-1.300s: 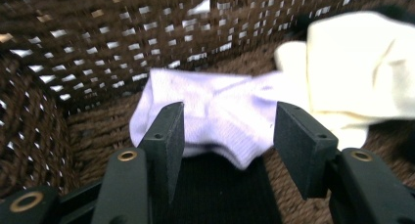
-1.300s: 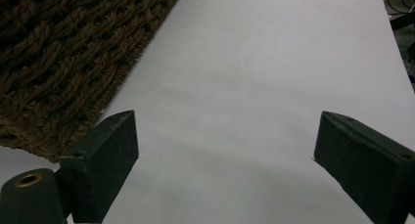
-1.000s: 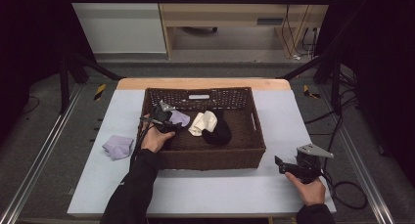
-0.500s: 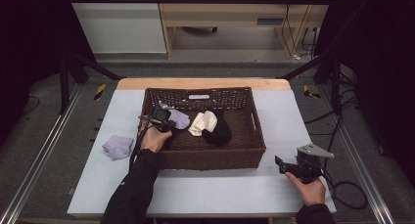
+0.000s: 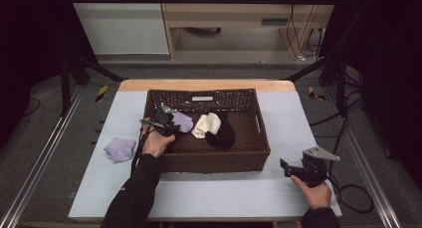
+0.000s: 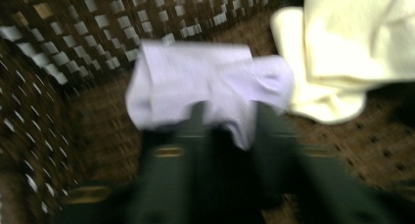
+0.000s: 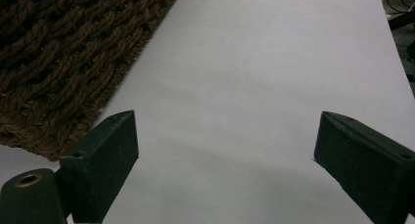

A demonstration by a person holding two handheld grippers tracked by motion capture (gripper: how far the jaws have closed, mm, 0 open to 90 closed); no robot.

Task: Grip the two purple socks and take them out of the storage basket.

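Observation:
A dark wicker basket [image 5: 214, 161] holds a lavender sock [image 5: 182, 121], a cream sock [image 5: 208, 124] and a black sock [image 5: 224, 133]. My left gripper [image 5: 166, 119] reaches into the basket's left end. In the blurred left gripper view its jaws [image 6: 227, 109] stand apart and have just been opening, with the lower edge of the lavender sock [image 6: 195, 77] lying between their tips. The cream sock [image 6: 337, 53] lies just to its right. My right gripper [image 5: 284, 166] rests open near the table's front right, with nothing between its jaws [image 7: 225, 136].
A second lavender sock [image 5: 120, 149] lies on the pale table left of the basket. The basket's corner [image 7: 63, 53] shows at the upper left of the right gripper view, with bare table [image 7: 254, 62] ahead. Dark frame posts flank the table.

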